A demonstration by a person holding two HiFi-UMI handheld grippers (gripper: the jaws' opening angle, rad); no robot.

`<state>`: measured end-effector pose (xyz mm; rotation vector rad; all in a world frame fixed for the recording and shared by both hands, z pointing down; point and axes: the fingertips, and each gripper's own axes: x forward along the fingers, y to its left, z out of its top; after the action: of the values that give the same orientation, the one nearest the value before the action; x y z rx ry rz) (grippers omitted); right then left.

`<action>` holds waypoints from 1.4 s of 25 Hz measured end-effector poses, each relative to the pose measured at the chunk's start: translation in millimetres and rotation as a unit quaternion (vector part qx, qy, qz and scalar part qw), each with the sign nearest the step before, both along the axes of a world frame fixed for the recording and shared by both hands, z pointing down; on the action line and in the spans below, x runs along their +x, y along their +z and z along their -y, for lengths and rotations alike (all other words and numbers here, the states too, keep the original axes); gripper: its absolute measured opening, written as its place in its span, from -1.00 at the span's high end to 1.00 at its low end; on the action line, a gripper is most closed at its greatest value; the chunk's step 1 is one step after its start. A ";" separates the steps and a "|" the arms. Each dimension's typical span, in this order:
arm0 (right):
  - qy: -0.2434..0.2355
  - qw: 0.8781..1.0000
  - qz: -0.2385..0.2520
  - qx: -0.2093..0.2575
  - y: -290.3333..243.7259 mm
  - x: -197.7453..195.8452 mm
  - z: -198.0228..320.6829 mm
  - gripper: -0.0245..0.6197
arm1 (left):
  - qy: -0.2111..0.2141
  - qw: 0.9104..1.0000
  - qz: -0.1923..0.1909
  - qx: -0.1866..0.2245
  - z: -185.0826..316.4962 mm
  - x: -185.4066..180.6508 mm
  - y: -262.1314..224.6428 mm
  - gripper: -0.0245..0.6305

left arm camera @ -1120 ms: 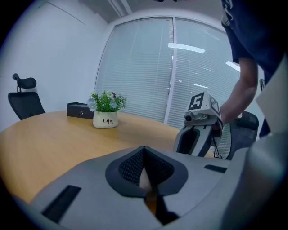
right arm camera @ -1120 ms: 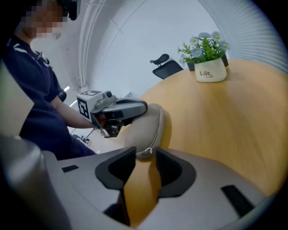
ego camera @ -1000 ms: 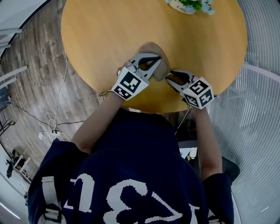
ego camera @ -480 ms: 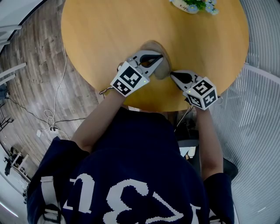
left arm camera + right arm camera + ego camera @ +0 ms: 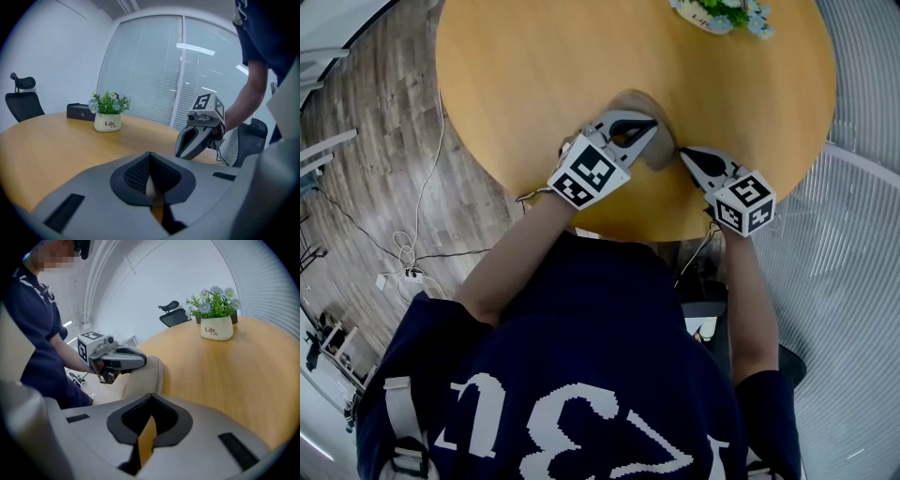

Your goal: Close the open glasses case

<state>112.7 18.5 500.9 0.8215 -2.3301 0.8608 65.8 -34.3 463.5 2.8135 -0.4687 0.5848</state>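
Pale slatted blinds and a white wall close the office round one round, honey-coloured wooden desk (image 5: 534, 75).

The left gripper (image 5: 653, 124) has its fingers (image 5: 136, 176) pressed together. Only a thin slit shows between the dark ribbed pads, with nothing clamped in it. Seen from the right gripper view, these fingers lie across the top of the single beige, rounded glasses case (image 5: 147, 378) with a stitched edge. That case sits near the desk's near edge, between the two grippers. Whether its lid is fully down cannot be told.

The right gripper (image 5: 682, 152) is just beside the case on its right, and contact cannot be made out. Its fingers (image 5: 166, 420) are likewise drawn together, with only a sliver of desk wood showing through the gap.

There are two grippers, and each carries one cube with black-and-white square markers. One white ceramic pot (image 5: 217, 327) of blue and white flowers stands at the far side of the desk, well apart from the case, and is printed "Life". One small black box (image 5: 80, 111) lies just behind the pot. One black office chair (image 5: 23, 101) stands beyond the desk.
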 end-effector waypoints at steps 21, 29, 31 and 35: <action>-0.134 0.991 0.013 -0.019 -23.5 -10.9 73.1 0.81 | 0.011 1.000 -0.007 -0.004 -1.9 -0.3 -3.0 0.89; -0.161 0.985 0.020 -0.055 -1.1 -15.3 30.9 0.57 | 0.008 1.000 -0.007 0.001 -0.8 -0.2 -1.7 0.89; -0.182 0.983 -0.001 -0.029 -2.8 -18.4 28.8 0.65 | 0.008 1.000 -0.008 0.002 -0.9 -0.4 -2.9 0.89; -0.235 0.971 -0.045 -0.002 -3.6 -18.5 21.3 0.78 | 0.008 1.000 -0.009 0.004 -1.4 -0.3 -1.9 0.89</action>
<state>94.3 -2.9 497.3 0.2727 -2.2979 0.6047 65.5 -32.9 461.6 2.8305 -0.4480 0.5609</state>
